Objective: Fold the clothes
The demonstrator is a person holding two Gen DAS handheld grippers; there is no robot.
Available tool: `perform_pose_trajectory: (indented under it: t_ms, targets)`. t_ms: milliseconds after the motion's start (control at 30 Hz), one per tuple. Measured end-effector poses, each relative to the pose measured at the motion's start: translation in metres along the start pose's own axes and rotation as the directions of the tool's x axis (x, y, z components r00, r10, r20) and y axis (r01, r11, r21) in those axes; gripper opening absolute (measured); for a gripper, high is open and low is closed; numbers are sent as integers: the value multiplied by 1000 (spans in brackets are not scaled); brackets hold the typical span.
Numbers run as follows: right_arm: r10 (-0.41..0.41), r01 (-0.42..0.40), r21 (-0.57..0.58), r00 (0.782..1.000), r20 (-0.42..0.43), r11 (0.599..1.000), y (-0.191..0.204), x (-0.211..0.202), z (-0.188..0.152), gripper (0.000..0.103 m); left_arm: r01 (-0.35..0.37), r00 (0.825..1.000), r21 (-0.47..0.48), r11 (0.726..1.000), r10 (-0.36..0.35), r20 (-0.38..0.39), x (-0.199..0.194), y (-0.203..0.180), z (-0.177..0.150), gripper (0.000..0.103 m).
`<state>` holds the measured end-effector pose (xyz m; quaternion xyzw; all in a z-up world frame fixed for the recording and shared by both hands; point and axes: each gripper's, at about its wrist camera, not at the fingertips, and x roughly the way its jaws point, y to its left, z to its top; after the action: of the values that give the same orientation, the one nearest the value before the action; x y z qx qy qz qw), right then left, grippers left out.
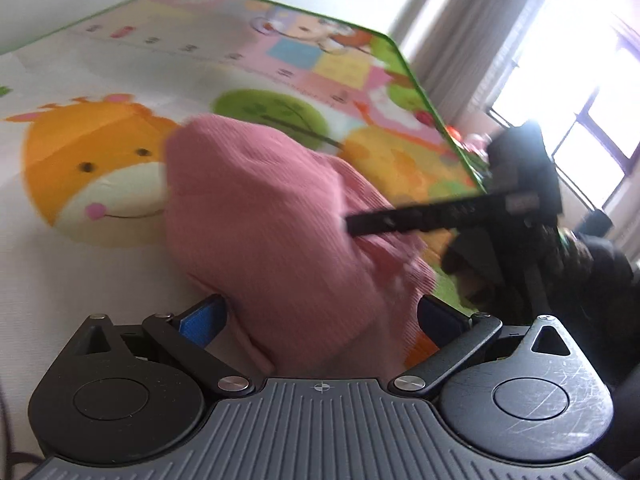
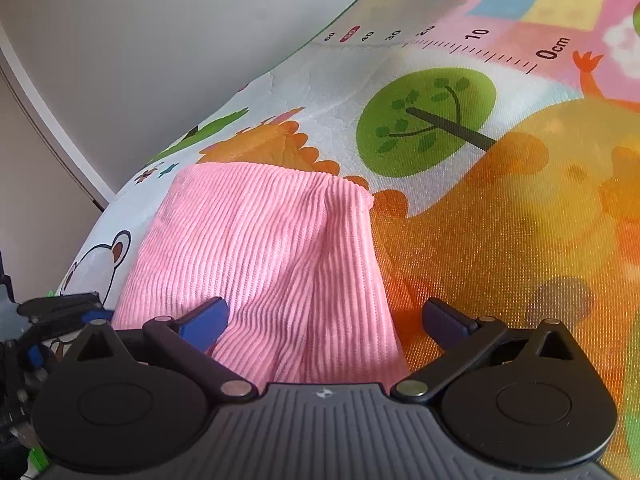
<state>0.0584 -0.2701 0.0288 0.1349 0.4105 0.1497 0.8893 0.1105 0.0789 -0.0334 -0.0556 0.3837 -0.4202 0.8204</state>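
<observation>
- Left wrist view: the pink ribbed garment (image 1: 276, 216) lies bunched on the cartoon play mat (image 1: 100, 80), covering part of an orange animal print. Only this view takes in the room beyond the mat's green edge: curtains (image 1: 452, 28) and a bright window (image 1: 580, 80).
- It also shows the right gripper (image 1: 352, 225) from outside, a dark blurred bar reaching in from the right, its tip at the garment's right side; contact cannot be told through the blur.
- The left gripper (image 1: 320, 320) has its blue-padded fingers (image 1: 200, 320) spread wide, the cloth lying between them, neither pad clearly pressing it.
- Right wrist view: the fabric's ribs are sharp here, with a raised fold down its middle, and the mat's printed ruler (image 2: 460, 46) and green tree (image 2: 424, 120) show past it.
- The right gripper's own fingers (image 2: 204, 322) stand wide apart, cloth between them, nothing clamped.
- The left gripper's dark frame sits at this view's left edge, beside the garment.
</observation>
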Motion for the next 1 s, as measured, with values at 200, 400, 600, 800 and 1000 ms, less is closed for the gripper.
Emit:
perform_pose_trajectory:
  t_ms: [200, 400, 600, 800, 1000]
  targets:
    - [77, -81, 75, 996, 50, 994, -4, -12, 9, 103, -50, 999, -68, 996, 50, -10, 12, 3, 6, 103]
    - [152, -139, 223, 987, -44, 965, -12, 12, 23, 103, 6, 998, -82, 997, -11, -65, 35, -15, 9, 103]
    - [299, -251, 307, 947, -118, 918, 2, 20, 38, 103, 46, 997, -237, 970, -60, -52, 38, 2, 31, 103]
    - [350, -332, 308, 937, -3, 892, 13, 36, 82, 103, -33, 993, -286, 958, 63, 96, 25, 27, 72, 103]
    - [196, -214, 272, 976, 92, 938, 5, 43, 106, 103, -314, 909, -288, 905, 374, 184, 22, 63, 75, 103]
